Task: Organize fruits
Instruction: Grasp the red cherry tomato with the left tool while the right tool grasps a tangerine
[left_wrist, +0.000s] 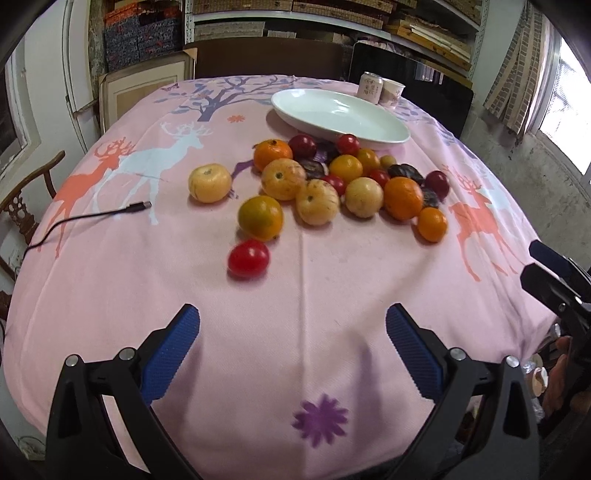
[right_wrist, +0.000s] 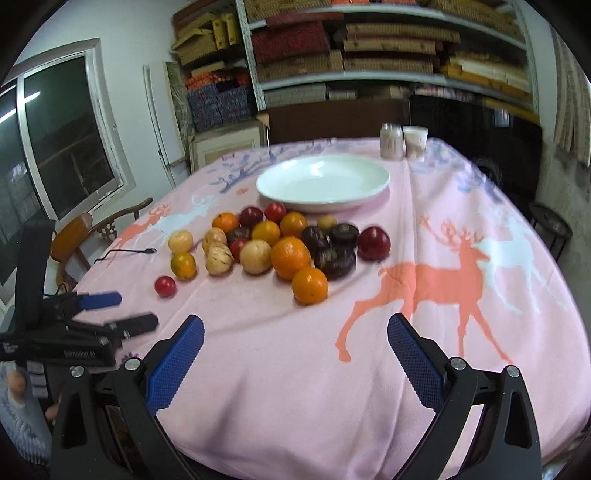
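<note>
left gripper (left_wrist: 291, 350): nearest the left wrist lens, low over the near edge of the cloth (left_wrist: 258, 288), aimed forward at the fruit; blue pads (left_wrist: 170, 354) spread wide, nothing between them
right gripper (right_wrist: 295, 354): same pose in its own view, level over the cloth's near edge, jaws wide apart and holding nothing; the left gripper shows beside it at the left border (right_wrist: 107, 310), also spread
fruit pile (left_wrist: 332, 181): mid-cloth, ahead of both tools, just short of the plate; its long axis runs left to right across the table
red tomato (left_wrist: 248, 257): apart from the pile, the fruit closest to the left gripper
green-orange fruit (left_wrist: 260, 217): just behind the tomato, at the pile's near left
pale yellow fruit (left_wrist: 209, 183): alone at the pile's left end, stem end up
orange (right_wrist: 309, 285): nearest fruit to the right gripper, touching a bigger orange (right_wrist: 290, 257)
dark purple fruit (right_wrist: 335, 261): right part of the pile, with a red plum (right_wrist: 373, 243) at the end
plate (left_wrist: 369, 136): white, oval, bare, behind the pile, long axis left to right
can (left_wrist: 370, 87) and cup (left_wrist: 392, 92): side by side behind the plate
cable (left_wrist: 88, 216): black, on the cloth well left of the fruit
</note>
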